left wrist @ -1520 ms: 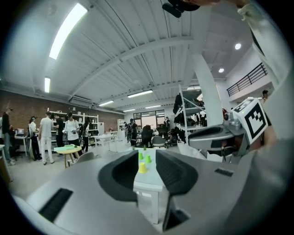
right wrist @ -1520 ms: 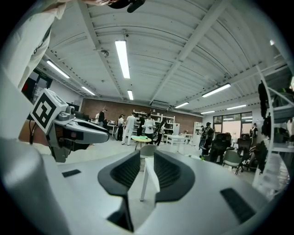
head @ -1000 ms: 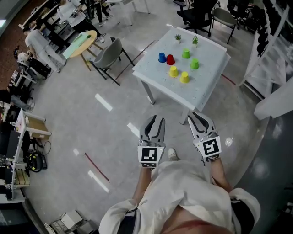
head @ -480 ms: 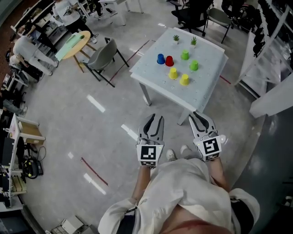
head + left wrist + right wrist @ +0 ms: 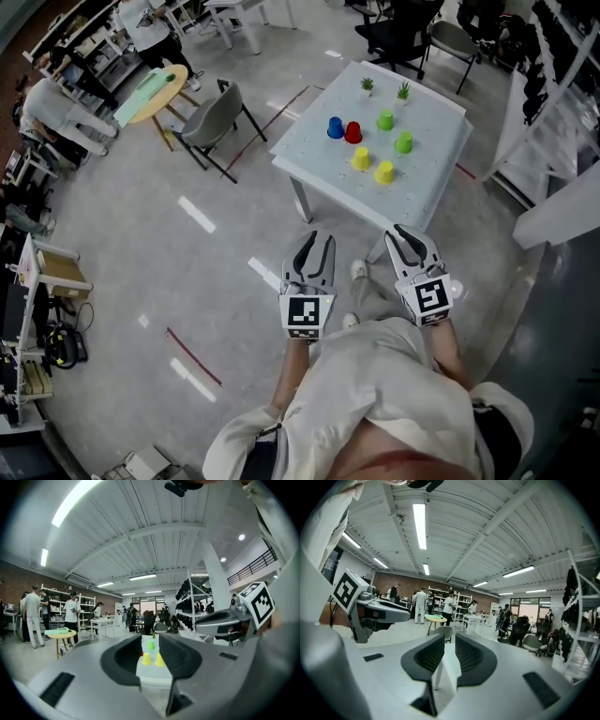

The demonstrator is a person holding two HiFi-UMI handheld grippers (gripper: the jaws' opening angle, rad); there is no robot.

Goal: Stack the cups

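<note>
Several upside-down cups stand on a white table (image 5: 427, 192) ahead of me: blue (image 5: 335, 127), red (image 5: 353, 132), two green (image 5: 385, 120) (image 5: 404, 142) and two yellow (image 5: 361, 158) (image 5: 384, 172). My left gripper (image 5: 315, 241) and right gripper (image 5: 409, 234) hang side by side over the floor, short of the table's near edge. Both have their jaws nearly together with nothing between them. In the left gripper view the yellow cups (image 5: 146, 658) and a green cup (image 5: 151, 645) show far off through the jaw gap. The right gripper view shows the table's corner (image 5: 449, 667).
Two small potted plants (image 5: 367, 84) (image 5: 404, 90) stand at the table's far edge. A grey chair (image 5: 217, 112) and a round yellow table (image 5: 155, 89) are at the left, with people beyond. White shelving (image 5: 553, 122) flanks the right. My feet (image 5: 360, 271) are on the grey floor.
I have stepped forward, one foot now showing between the grippers. The table and cups sit slightly nearer in the head view. Both grippers keep their pose.
</note>
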